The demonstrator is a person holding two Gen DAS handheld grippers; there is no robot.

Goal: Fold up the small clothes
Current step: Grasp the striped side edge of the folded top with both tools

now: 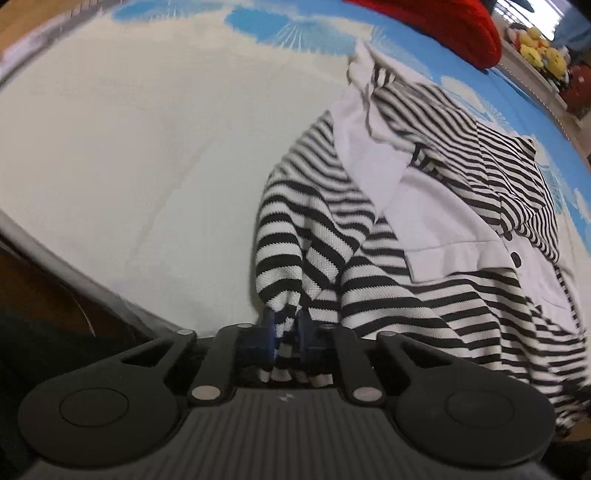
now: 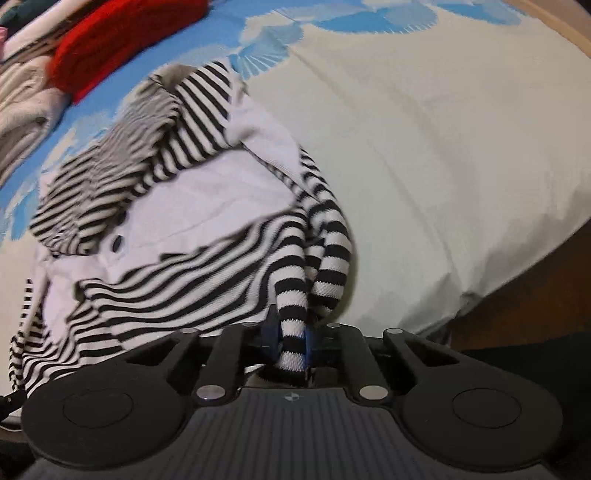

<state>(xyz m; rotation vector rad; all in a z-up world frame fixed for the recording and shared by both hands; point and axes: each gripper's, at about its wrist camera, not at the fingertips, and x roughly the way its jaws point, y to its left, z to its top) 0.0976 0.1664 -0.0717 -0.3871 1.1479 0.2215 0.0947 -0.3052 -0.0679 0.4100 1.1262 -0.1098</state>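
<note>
A small black-and-white striped garment with white panels and dark buttons lies crumpled on the bed. My left gripper is shut on a bunched striped edge of it, near the bed's front edge. In the right wrist view the same striped garment spreads to the left. My right gripper is shut on another striped edge that hangs down between its blue fingers.
The bed sheet is pale with a blue flower print at the far side. A red knitted item and a pile of other clothes lie at the back. Stuffed toys stand beyond the bed. The bed's edge drops off nearby.
</note>
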